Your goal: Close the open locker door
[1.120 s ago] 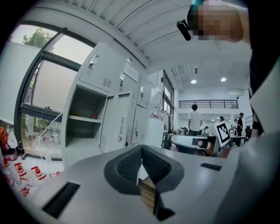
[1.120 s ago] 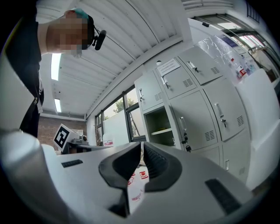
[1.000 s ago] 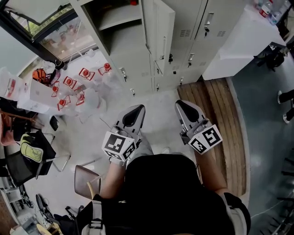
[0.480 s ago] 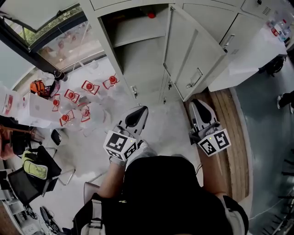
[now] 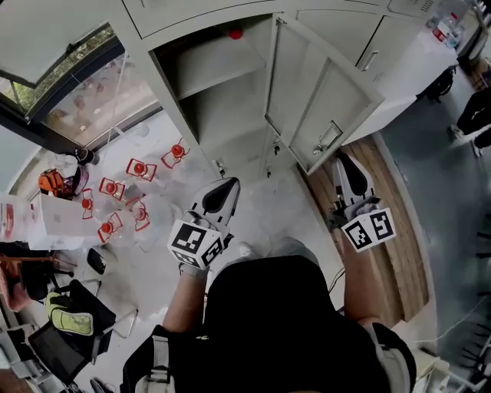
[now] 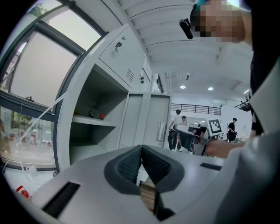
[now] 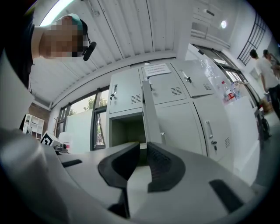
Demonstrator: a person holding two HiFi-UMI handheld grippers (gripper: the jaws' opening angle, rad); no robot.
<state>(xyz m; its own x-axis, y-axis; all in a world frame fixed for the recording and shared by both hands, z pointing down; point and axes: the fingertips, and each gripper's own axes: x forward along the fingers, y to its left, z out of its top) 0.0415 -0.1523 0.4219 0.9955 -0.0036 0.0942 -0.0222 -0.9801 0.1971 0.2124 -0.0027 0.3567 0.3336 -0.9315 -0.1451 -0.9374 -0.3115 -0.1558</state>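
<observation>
Grey lockers (image 5: 192, 17) face me; the open locker door (image 5: 326, 96) juts out from its compartment, just ahead of my right tool (image 5: 344, 160), whose jaws are narrow, just opening, nothing between them. My left tool (image 5: 229, 184) is closed, empty.

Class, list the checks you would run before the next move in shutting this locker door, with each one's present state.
1. Locker door standing open, ready to swing: ok.
2. Nothing sticking out of the locker: ok.
3. Right gripper empty: ok, jaws opening, nothing between them.
4. Right gripper touching the door: cannot tell.
5. Left gripper shut and empty: ok.
</observation>
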